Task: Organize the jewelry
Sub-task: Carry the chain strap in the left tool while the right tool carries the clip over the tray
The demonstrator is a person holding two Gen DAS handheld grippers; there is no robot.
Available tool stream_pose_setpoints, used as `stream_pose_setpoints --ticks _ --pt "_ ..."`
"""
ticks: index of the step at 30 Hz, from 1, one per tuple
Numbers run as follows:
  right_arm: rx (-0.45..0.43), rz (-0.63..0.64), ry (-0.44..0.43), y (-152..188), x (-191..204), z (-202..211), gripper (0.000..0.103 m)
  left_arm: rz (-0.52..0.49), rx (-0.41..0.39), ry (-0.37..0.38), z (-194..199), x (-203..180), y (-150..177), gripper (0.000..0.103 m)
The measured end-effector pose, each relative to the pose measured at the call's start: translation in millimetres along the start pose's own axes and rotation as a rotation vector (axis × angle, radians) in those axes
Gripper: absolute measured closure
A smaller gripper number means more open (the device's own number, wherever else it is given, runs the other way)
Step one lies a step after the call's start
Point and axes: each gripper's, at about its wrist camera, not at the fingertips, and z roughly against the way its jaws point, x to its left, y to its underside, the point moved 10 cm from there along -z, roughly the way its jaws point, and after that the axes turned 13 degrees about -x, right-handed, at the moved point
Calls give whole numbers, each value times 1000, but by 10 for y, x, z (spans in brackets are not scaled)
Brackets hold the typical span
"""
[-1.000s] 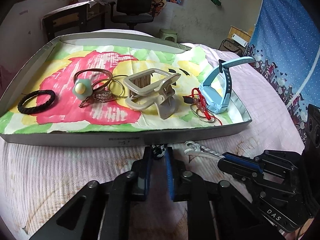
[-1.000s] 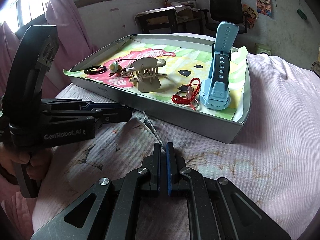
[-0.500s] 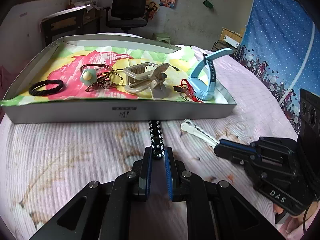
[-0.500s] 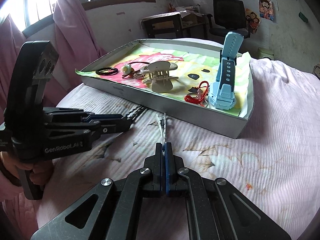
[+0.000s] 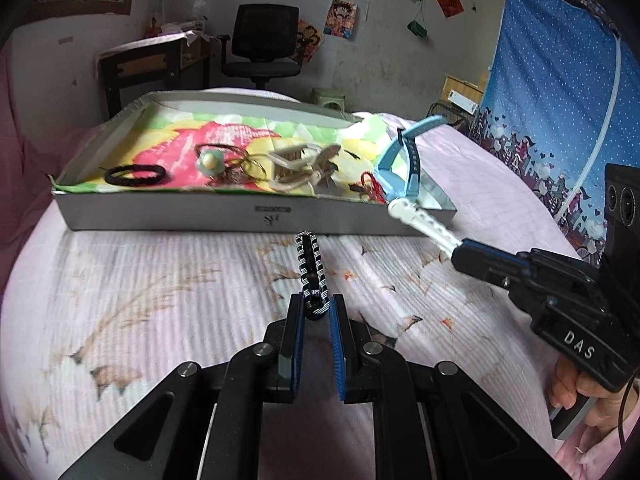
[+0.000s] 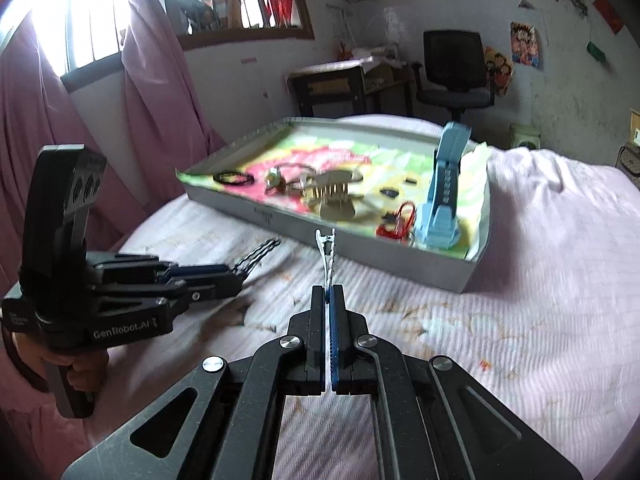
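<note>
Pink bedspread (image 5: 160,300) fills the foreground, with a grey tray (image 5: 256,216) lying on it at 12 o'clock and a desk and office chair (image 5: 266,36) against the far wall.

The left gripper (image 5: 316,312) is clamped on the near end of a black-and-white braided band (image 5: 309,264), which juts straight ahead toward the tray wall and sits clear of the bedspread. The right gripper (image 6: 328,292), its jaws pressed together, pinches a slim white clip (image 6: 326,252); from the left view the clip's tip reaches just over the tray's near right corner, at about 1 o'clock.

Inside the tray, on a bright printed liner, lie a black hair tie (image 5: 135,174) at 10 o'clock, thin bangles (image 5: 236,160), a beige claw clip (image 5: 304,168) at 12, a red cord (image 5: 370,188) and a blue watch (image 5: 402,160) at 1.

Risks, as I judge them: the band is held only by its end, so it could slip out and drop short of the tray; the clip could knock over the watch, which stands just beyond it; either piece might land on the bangles and tangle.

Writing: "GenRobot.AI" on the left gripper's body, "DAS" on the right. A small mark on the tray's front wall is too small to read.
</note>
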Motion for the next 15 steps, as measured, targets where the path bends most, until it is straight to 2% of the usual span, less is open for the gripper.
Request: stream_pose_setpoints --ticks 6,15 --pt "-78 0 28 -199 -26 -8 101 9 -58 -8 156 88 -231 91" --pt "-138 -3 80 -521 -77 -211 101 -6 -139 -50 229 339 -729 91"
